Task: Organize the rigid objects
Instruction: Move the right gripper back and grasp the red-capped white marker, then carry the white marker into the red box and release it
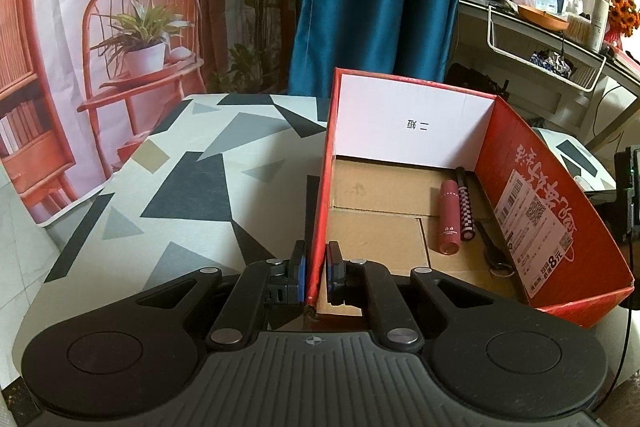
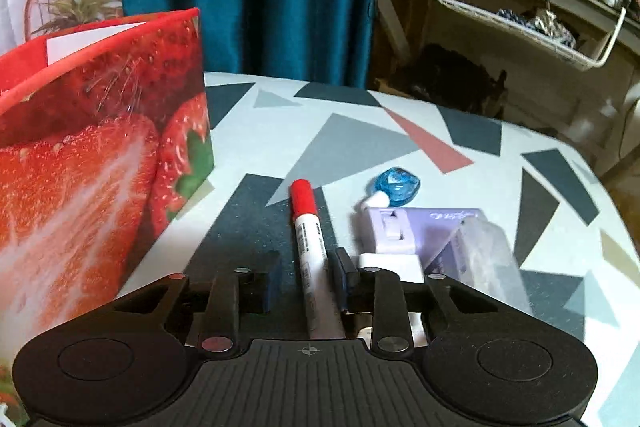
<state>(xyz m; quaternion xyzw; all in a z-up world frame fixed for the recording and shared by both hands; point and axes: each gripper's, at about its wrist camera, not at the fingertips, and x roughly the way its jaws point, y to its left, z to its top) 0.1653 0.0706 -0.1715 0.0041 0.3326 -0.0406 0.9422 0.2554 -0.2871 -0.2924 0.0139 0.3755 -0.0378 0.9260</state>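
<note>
So, the left gripper (image 1: 316, 269) is clamped tight on the near left wall of the red cardboard box (image 1: 532, 163) — one pad outside the wall, one inside. The box sits on the table with the grey, black and white triangle-pattern cloth (image 1: 192, 163). Inside the box, along its right wall: a dark pink cylindrical tube (image 1: 448, 217), a black-and-white checkered tube (image 1: 466, 213) touching it on the right, and a black key (image 1: 490, 251) nearest that wall.

The right gripper (image 2: 306, 277) is partly open — no earlier frame to compare. A white marker pen with a red cap (image 2: 306, 239) lies on the cloth between its fingers, right of the box's strawberry-print outer face (image 2: 88, 155). Right pad looks very near or just touching the barrel, left pad clearly apart, so no grip. Further right of the box, beyond the marker: a clear blue plastic piece (image 2: 398, 185) and a pale lilac plastic case (image 2: 424, 231), close together
</note>
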